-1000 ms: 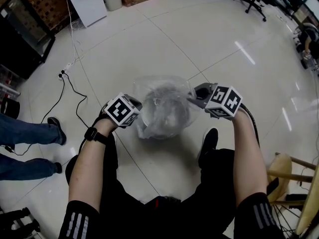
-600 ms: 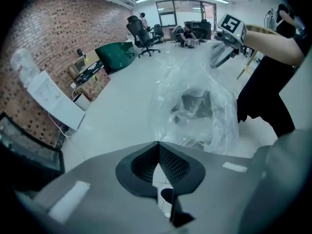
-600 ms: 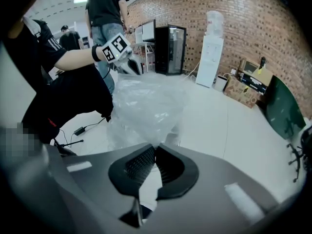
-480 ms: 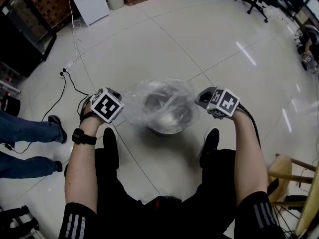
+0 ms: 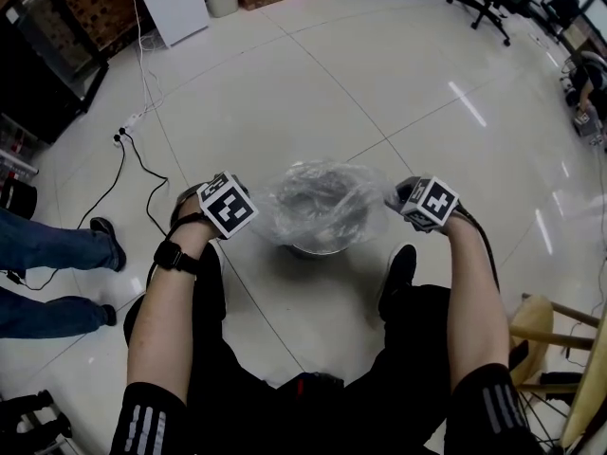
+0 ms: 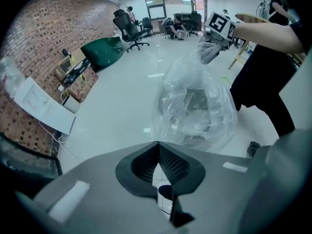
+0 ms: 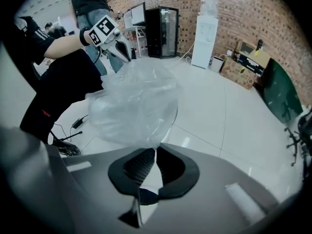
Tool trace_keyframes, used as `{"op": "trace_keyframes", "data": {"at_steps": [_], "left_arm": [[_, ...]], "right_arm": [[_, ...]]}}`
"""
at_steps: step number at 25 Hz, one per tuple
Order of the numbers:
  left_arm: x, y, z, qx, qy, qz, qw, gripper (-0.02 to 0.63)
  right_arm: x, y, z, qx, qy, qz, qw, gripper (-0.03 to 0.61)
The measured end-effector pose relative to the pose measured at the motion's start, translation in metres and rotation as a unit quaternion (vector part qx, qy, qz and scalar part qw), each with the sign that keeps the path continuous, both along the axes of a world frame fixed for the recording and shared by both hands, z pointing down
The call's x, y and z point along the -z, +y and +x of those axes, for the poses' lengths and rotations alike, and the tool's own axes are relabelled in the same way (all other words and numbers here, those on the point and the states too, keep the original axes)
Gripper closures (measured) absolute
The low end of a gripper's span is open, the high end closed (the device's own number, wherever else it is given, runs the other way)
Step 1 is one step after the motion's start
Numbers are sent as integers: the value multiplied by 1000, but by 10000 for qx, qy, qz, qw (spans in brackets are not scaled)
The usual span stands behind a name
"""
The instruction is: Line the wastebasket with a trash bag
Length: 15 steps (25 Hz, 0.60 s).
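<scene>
Wastebasket (image 5: 319, 247) (rim veiled) shows dimly through trash bag (image 5: 327, 200).

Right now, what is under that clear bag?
A shiny metal wastebasket stands under the bag; its lower edge shows bare, its rim dimly through the plastic. The crumpled plastic hides its inside.

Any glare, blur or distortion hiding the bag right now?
Head view: light streaks glare on the floor, bag distinct. Left gripper view: fisheye bend, dark corners, bag clear. Right gripper view: bag looks hazy, close to lens.
</scene>
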<state>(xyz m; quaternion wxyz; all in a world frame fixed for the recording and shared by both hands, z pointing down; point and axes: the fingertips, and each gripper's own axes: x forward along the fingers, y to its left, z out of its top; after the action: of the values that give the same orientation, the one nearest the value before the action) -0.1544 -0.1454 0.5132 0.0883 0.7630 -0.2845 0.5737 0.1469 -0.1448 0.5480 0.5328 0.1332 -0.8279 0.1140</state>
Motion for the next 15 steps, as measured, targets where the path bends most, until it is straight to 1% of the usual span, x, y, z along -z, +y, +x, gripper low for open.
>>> {"op": "trace_keyframes", "data": {"at_steps": [3, 5, 6, 7, 9, 11, 13, 15], "left_arm": [[-24, 5, -2, -49, -219, -229, 9995, 620], [-37, 8, -5, -84, -391, -354, 9986, 620], [-41, 10, -4, -107, -441, -403, 9982, 620], [-43, 11, -3, -128, -450, -437, 9979, 620], [-42, 13, 3, -149, -384, -446, 9982, 620], [-37, 10, 6, -134, -303, -395, 9987, 620], [-32, 7, 8, -86, -212, -362, 9991, 620], [-29, 5, 8, -55, -133, -353, 9993, 617]], "right_arm": [[-22, 3, 1, -20, -2, -12, 10000, 552], [-29, 3, -3, -40, -32, 24, 10000, 552], [-30, 5, -5, -24, -77, -30, 10000, 551], [-29, 7, -8, 2, -129, -115, 9999, 532], [-22, 10, -11, 35, -240, -273, 9993, 458], [-9, 9, -8, -8, -392, -398, 9984, 437], [11, 9, -2, -83, -578, -586, 9966, 398], [35, 7, 3, -197, -893, -747, 9930, 387]]}}
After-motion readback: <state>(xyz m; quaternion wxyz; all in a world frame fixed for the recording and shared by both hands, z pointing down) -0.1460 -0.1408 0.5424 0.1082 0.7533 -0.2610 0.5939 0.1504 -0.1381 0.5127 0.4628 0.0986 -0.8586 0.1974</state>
